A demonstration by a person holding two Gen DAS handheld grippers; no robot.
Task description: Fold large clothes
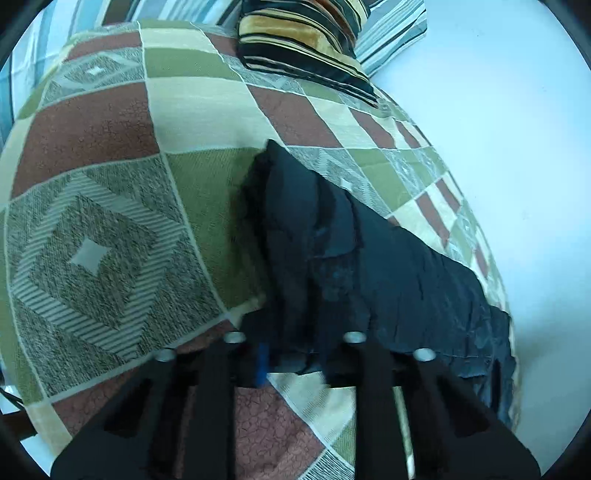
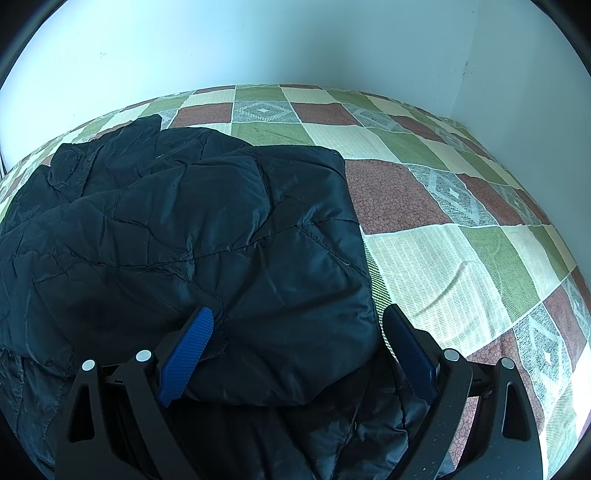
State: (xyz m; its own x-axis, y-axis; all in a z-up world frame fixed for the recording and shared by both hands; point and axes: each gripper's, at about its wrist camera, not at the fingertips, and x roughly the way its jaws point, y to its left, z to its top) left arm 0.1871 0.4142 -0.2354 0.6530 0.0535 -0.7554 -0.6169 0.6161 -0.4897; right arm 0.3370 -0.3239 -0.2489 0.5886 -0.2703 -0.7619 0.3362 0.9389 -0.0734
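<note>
A dark navy quilted jacket [image 2: 207,229] lies on the patchwork bedspread [image 2: 436,258]. In the left wrist view the jacket [image 1: 399,280] runs as a long bunched strip from the middle of the bed toward the lower right. My left gripper [image 1: 295,354] is shut on its near end, with dark fabric pinched between the fingers and only a sliver of blue pad [image 1: 262,363] showing. My right gripper [image 2: 299,350] stands open, straddling the folded corner of the jacket. Its left pad [image 2: 188,354] rests on the fabric and its right pad [image 2: 410,354] sits at the jacket's edge.
A striped black-and-gold cushion [image 1: 306,48] and a striped pillow [image 1: 395,33] lie at the bed's head. A pale wall [image 2: 295,44] runs along the far side of the bed and meets another wall at the right corner [image 2: 458,107]. Bare bedspread [image 1: 103,221] stretches left of the jacket.
</note>
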